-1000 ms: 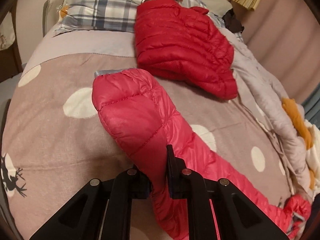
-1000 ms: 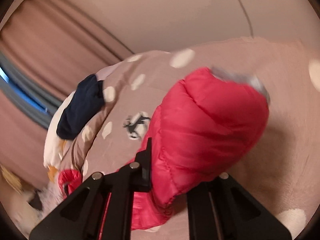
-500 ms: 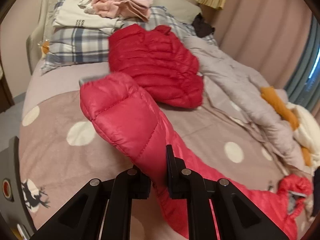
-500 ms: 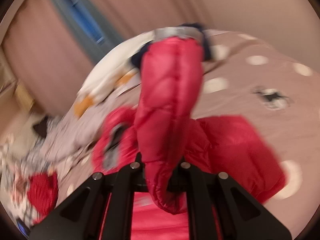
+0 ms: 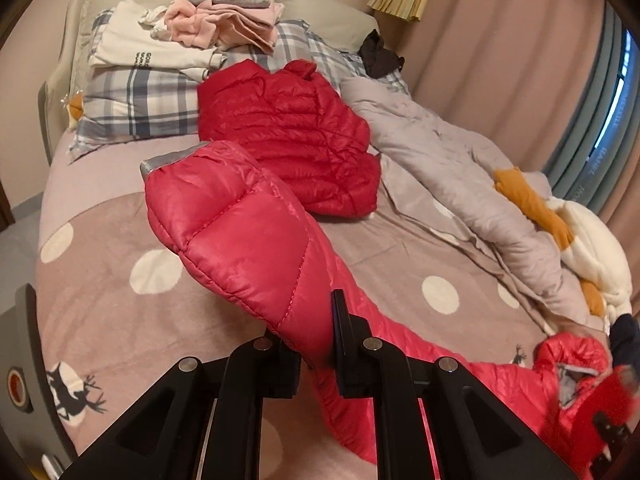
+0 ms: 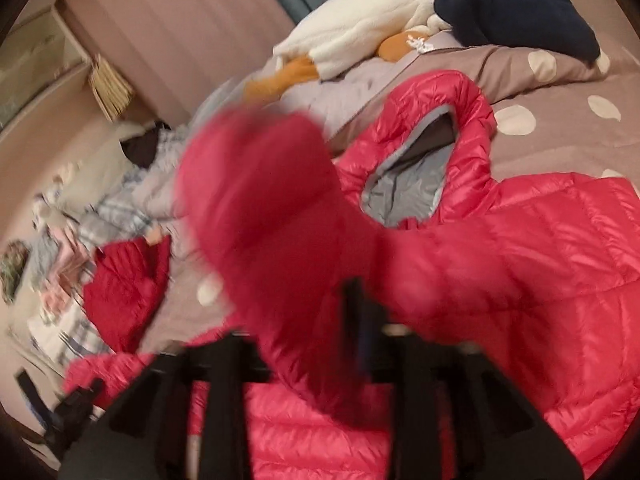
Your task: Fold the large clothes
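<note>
A pink-red down jacket (image 6: 552, 280) lies spread on the dotted brown bedspread (image 5: 100, 232), its grey-lined hood (image 6: 424, 168) open upward. My left gripper (image 5: 312, 320) is shut on one sleeve (image 5: 240, 236), holding it above the bed with the grey cuff pointing away. My right gripper (image 6: 308, 320) hangs over the jacket's body. Its jaws are opening, and the other sleeve (image 6: 272, 208), blurred, still lies between them with its cuff end flopping forward. The sleeve hides the right gripper's left finger.
A darker red folded down jacket (image 5: 288, 132) lies near the plaid pillow (image 5: 132, 104), which carries stacked folded clothes (image 5: 200, 28). A grey duvet (image 5: 460, 168), a white and orange fleece (image 5: 580, 240) and a navy garment (image 6: 516, 16) line the curtain side. The bed's edge (image 5: 28, 360) is at the left.
My right gripper swung across the bed with its sleeve to above the jacket's body, and its jaws spread wider. My left gripper rose a little, still clamped on its sleeve.
</note>
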A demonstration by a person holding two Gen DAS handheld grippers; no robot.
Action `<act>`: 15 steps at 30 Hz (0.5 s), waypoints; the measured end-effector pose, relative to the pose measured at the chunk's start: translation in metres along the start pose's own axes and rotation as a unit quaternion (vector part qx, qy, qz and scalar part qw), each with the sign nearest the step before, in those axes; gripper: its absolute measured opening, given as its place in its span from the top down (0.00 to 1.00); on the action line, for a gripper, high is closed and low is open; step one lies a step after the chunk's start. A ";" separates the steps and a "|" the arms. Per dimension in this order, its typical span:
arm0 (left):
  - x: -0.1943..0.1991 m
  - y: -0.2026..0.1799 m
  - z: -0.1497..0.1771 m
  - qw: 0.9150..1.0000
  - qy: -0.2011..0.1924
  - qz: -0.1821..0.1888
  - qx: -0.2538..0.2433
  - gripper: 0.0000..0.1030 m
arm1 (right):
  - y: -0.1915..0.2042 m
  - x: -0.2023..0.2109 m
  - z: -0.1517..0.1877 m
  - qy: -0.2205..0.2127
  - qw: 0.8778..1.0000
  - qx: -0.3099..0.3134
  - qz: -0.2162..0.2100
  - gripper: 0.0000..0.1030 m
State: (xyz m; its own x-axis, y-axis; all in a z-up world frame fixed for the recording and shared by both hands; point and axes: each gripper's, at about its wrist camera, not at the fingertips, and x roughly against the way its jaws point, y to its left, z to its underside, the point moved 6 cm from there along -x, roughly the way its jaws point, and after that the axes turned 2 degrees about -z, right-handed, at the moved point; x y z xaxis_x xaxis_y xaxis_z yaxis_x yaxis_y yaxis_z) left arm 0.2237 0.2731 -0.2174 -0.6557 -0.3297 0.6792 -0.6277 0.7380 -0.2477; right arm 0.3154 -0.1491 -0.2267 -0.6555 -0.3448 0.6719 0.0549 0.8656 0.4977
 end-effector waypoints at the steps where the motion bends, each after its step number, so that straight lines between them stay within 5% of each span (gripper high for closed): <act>1: 0.001 -0.001 0.000 1.000 -0.002 -0.001 -0.003 0.89 | -0.001 -0.001 0.000 0.001 1.000 -0.005 -0.002 0.54; 9: 0.016 -0.017 0.005 1.000 -0.006 0.014 -0.015 0.89 | 0.006 0.029 -0.013 -0.027 0.999 -0.038 0.000 0.26; 15: 0.039 -0.038 0.006 0.999 -0.019 0.043 -0.025 0.89 | -0.024 0.072 -0.033 -0.048 0.996 -0.061 0.036 0.17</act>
State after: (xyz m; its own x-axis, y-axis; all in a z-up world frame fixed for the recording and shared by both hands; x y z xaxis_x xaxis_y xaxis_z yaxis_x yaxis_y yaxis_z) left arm 0.2197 0.2283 -0.1861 -0.7228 -0.2853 0.6294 -0.5467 0.7932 -0.2682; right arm 0.2912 -0.2070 -0.1723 -0.7156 -0.2418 0.6554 0.1921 0.8339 0.5174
